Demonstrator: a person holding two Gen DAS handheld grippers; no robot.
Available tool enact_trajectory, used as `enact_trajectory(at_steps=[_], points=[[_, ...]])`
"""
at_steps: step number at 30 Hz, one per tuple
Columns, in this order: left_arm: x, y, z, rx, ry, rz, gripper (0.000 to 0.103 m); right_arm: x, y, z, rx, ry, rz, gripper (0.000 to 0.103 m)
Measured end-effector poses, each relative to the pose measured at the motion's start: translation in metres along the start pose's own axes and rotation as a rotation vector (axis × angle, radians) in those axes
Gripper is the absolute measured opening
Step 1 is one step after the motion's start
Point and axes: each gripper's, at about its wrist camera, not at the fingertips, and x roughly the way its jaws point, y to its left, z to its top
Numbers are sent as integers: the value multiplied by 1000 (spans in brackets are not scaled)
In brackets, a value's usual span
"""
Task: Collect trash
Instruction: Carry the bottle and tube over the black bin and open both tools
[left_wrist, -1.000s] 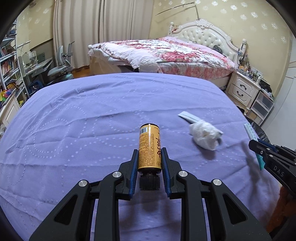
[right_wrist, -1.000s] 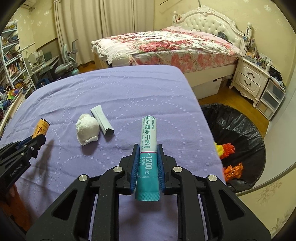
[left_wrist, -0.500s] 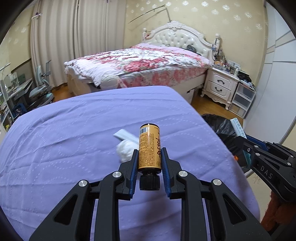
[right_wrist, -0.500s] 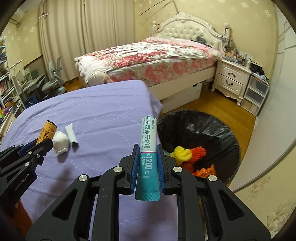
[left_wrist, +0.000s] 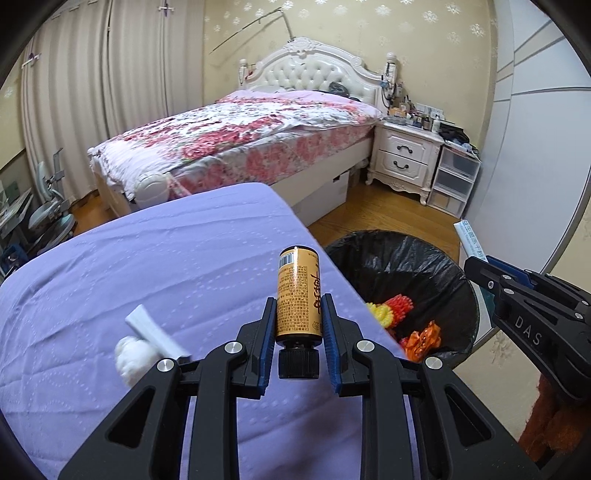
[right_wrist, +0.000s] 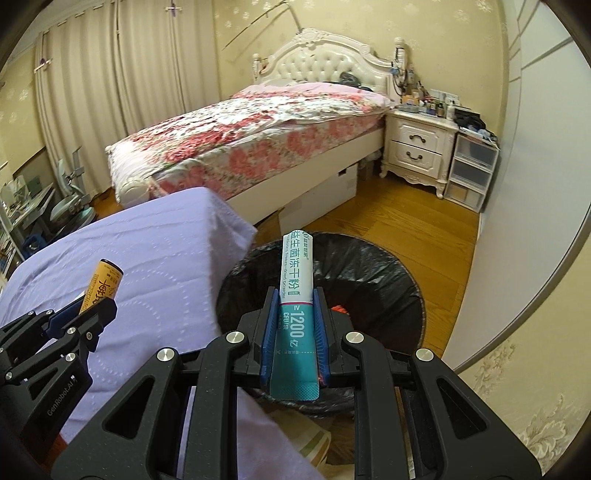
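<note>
Carrying two pieces of trash toward the bin was the step in hand. The left tool (left_wrist: 298, 325) was closed on an orange bottle (left_wrist: 298, 295), gripped low on its body with the black cap toward the camera, and it hung over the right edge of the purple-covered worktop (left_wrist: 147, 258). The right tool (right_wrist: 295, 325) was clamped on a teal sachet (right_wrist: 296, 295), held lengthwise between its jaws and poised above the black-lined trash bin (right_wrist: 388, 280) on the floor just beside the worktop's right edge. Bright orange and yellow scraps (left_wrist: 395, 310) already lay in the bin. A crumpled white tissue (left_wrist: 131, 356) and a flat white wrapper (left_wrist: 155, 332) remained on the worktop near its front, uncollected. The next move probably called for opening the right tool so that the sachet dropped inside the rim, then bringing the left tool further right until the bottle cleared the worktop edge before release; letting go early would likely land it back on the cloth. Compared with one second earlier, both tools had swung rightward: the sachet then stood over the worktop, the bin only at the margin, and the bottle over the worktop's middle.
</note>
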Motion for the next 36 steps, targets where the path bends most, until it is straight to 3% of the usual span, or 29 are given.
enact_trajectory(at_steps=[17, 31, 36], points=[[65, -45, 30, 73, 29, -7, 25, 53, -39, 8, 79, 55, -63, 19], [87, -60, 36, 107, 75, -2, 25, 76, -51, 11, 100, 84, -103, 20], [86, -61, 37, 110, 64, 7, 49, 76, -52, 11, 104, 79, -107, 25]])
